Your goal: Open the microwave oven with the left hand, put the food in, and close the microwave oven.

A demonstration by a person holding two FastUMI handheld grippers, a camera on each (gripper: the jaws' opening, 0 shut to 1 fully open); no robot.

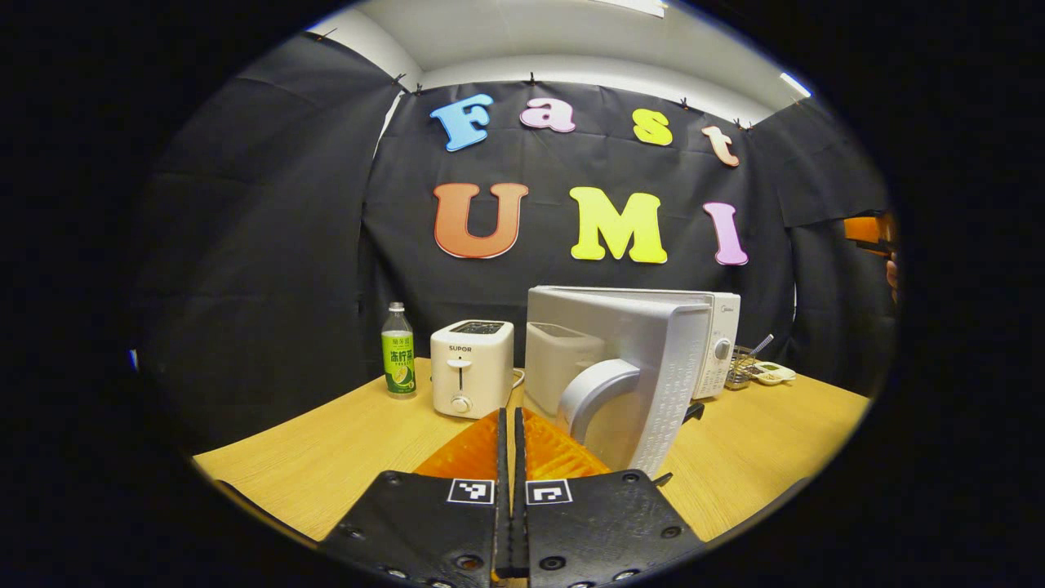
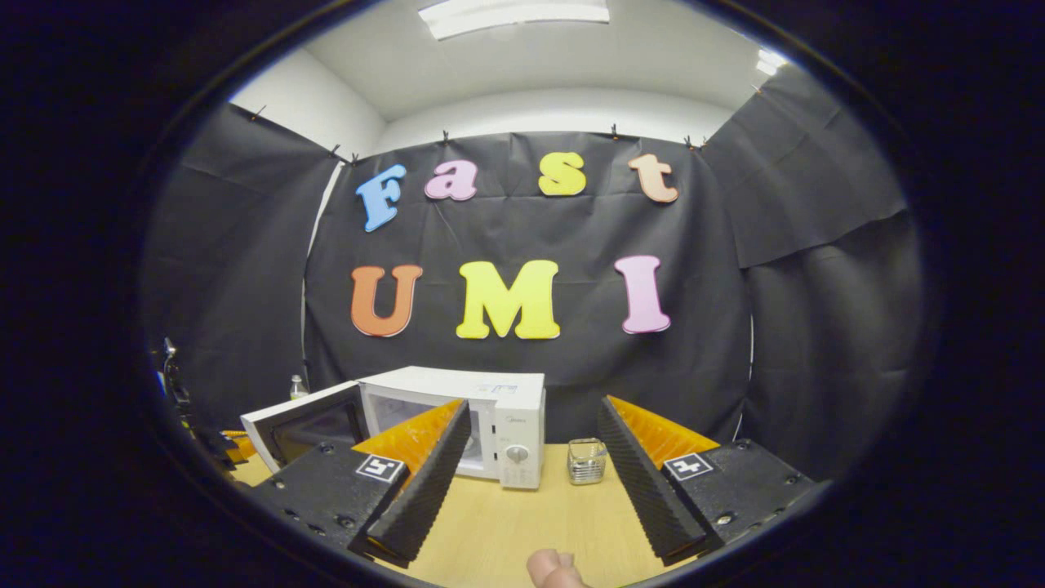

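Note:
The white microwave [image 1: 718,327] stands on the wooden table [image 1: 343,449] with its door [image 1: 653,367] swung wide open towards me. The door's curved handle [image 1: 592,392] is just right of my left gripper [image 1: 510,415], whose orange-backed fingers are shut with nothing between them. In the right gripper view the microwave [image 2: 510,425] sits ahead and slightly left, its open door [image 2: 298,425] at the left and its cavity partly hidden behind the left finger [image 2: 424,465]. My right gripper [image 2: 535,457] is held above the table, wide open and holding nothing.
A white toaster [image 1: 472,367] and a green-labelled bottle [image 1: 398,351] stand left of the microwave. A small wire basket [image 2: 586,460] sits to its right, with a white item [image 1: 771,373] beside it. A pinkish rounded thing [image 2: 555,569] shows at the bottom edge; I cannot tell what it is.

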